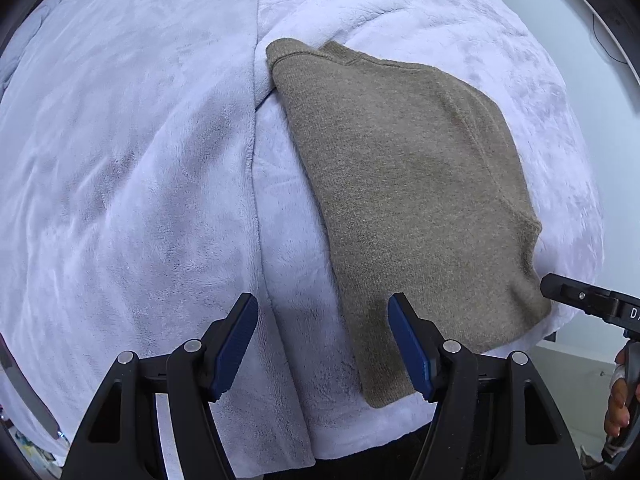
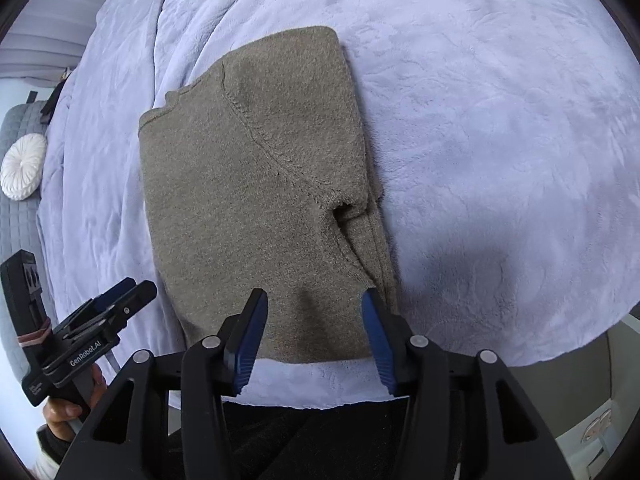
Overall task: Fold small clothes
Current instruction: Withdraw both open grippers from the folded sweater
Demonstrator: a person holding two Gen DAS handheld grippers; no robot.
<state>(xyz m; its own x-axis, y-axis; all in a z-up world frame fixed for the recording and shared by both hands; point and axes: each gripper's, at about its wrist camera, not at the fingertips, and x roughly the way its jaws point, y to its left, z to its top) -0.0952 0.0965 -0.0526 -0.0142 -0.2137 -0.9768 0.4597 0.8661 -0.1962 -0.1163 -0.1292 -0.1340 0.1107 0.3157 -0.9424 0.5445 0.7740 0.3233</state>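
Note:
A taupe knit sweater (image 1: 408, 184) lies folded flat on a lavender fleece blanket (image 1: 132, 168), with a sleeve seam showing on top. My left gripper (image 1: 323, 304) hovers open at the sweater's near left corner, one blue pad over the blanket and one over the knit. My right gripper (image 2: 315, 296) stands open above the sweater (image 2: 256, 184) at its near hem, with the cloth lying flat below the pads and not pinched. In the right wrist view the left gripper (image 2: 134, 292) shows at the left, held by a hand.
The blanket (image 2: 500, 140) covers a bed whose near edge runs just below both grippers. A white round cushion (image 2: 24, 166) rests on a grey quilted surface (image 2: 16, 216) at the far left. Pale floor (image 1: 576, 364) lies beyond the bed's right edge.

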